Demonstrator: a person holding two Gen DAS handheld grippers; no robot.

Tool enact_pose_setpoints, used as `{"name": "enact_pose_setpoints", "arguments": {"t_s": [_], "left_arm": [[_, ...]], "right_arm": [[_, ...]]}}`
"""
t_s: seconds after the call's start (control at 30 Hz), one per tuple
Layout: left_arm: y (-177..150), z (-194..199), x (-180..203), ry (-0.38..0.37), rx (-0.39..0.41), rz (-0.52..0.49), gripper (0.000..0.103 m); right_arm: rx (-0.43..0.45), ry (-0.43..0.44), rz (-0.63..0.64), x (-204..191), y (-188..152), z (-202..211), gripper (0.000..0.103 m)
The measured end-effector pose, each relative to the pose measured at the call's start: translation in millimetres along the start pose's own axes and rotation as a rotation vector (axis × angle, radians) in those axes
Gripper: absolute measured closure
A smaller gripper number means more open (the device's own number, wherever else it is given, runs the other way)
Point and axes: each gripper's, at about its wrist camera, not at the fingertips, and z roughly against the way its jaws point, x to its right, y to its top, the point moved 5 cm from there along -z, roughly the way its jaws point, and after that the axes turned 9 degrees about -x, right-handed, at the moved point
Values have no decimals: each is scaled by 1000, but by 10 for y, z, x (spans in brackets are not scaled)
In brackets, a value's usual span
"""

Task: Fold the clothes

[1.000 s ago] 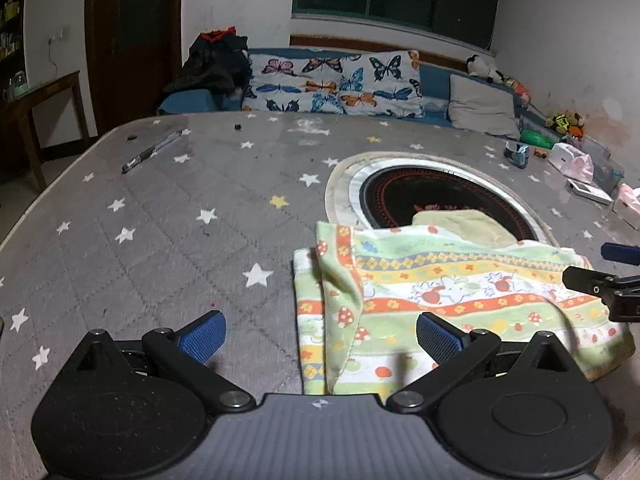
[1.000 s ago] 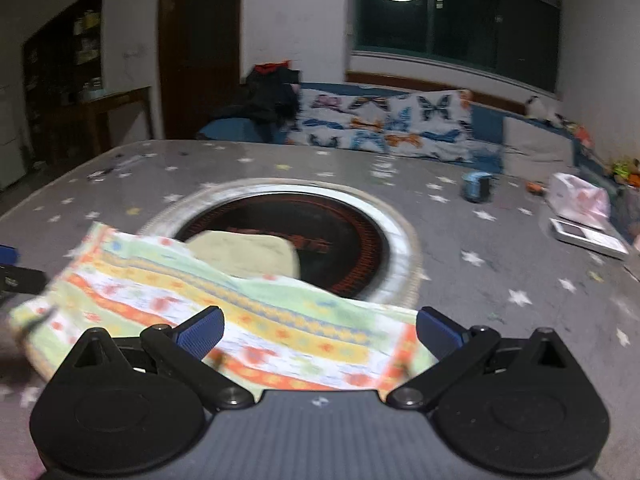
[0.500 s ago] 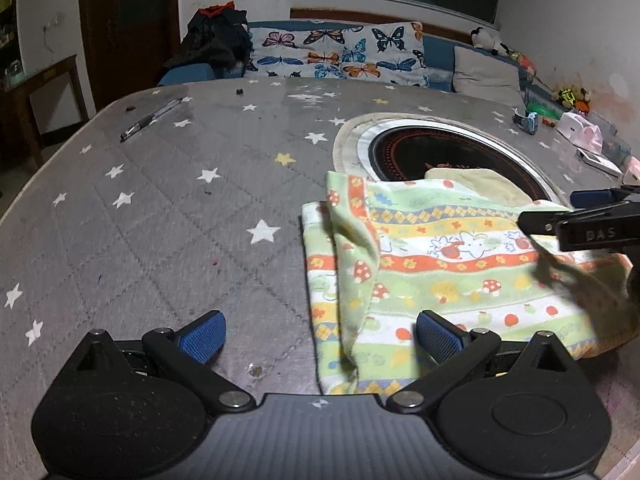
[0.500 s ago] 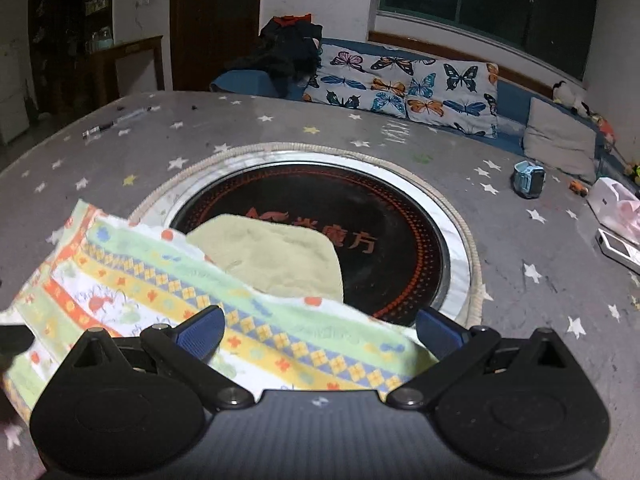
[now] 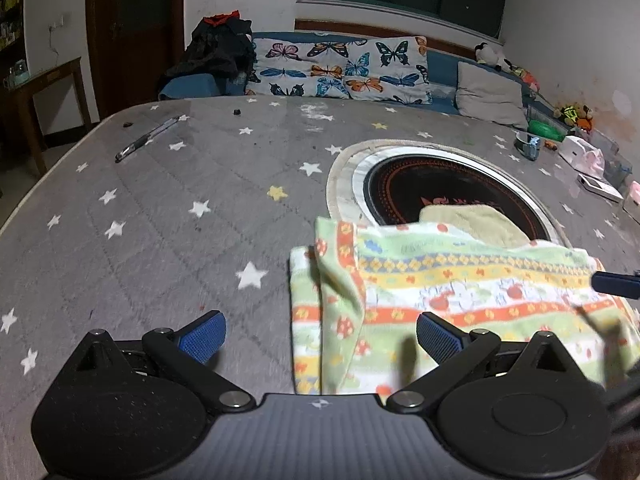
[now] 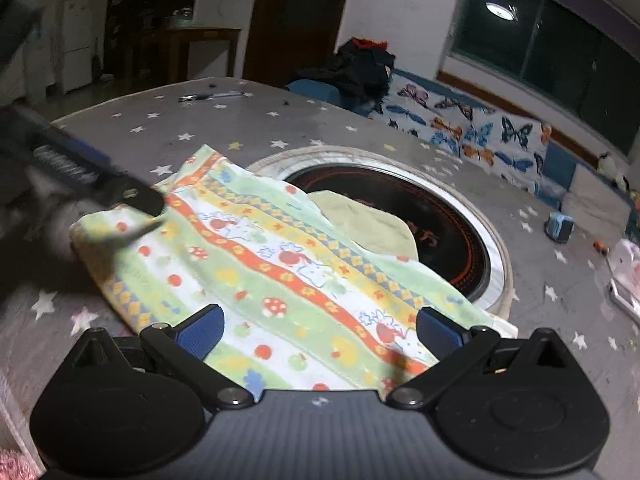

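A patterned green, orange and yellow cloth (image 5: 440,292) lies folded on the grey star-print table, its far edge over a plain pale-yellow cloth (image 5: 472,220). My left gripper (image 5: 320,334) is open above the cloth's left edge, empty. My right gripper (image 6: 318,330) is open over the cloth (image 6: 280,268), empty. The left gripper's finger (image 6: 120,192) shows blurred at the cloth's far-left corner in the right wrist view. The right gripper's fingertip (image 5: 616,282) shows at the right edge of the left wrist view.
A round black hotplate (image 5: 440,188) with a metal ring is set in the table (image 5: 160,220). A pen (image 5: 146,144) lies far left. A small blue cup (image 5: 528,146), a pink-white bag (image 5: 584,156) and a white device (image 5: 600,188) stand far right. A cushioned bench (image 5: 340,68) runs behind.
The right gripper has swung from facing the hotplate to looking across the cloth from its right end. The left gripper pulled back slightly. Both stay open.
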Motion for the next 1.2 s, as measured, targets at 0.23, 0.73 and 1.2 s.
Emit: {"name": "enact_pose_setpoints", "arguments": {"t_s": [0.23,0.73,1.2], "left_arm": [[173,-289,-97,87,-34,48,1],[448,-502,-237,137,-48,106,1],[269,-243,-398,65,-40,173,7]], "right_arm": [[-12,-7,-68,170,111,-93,0],[-47,-18,-254,696,79,-290,0],[19,46,-54,136,213,18,1]]}}
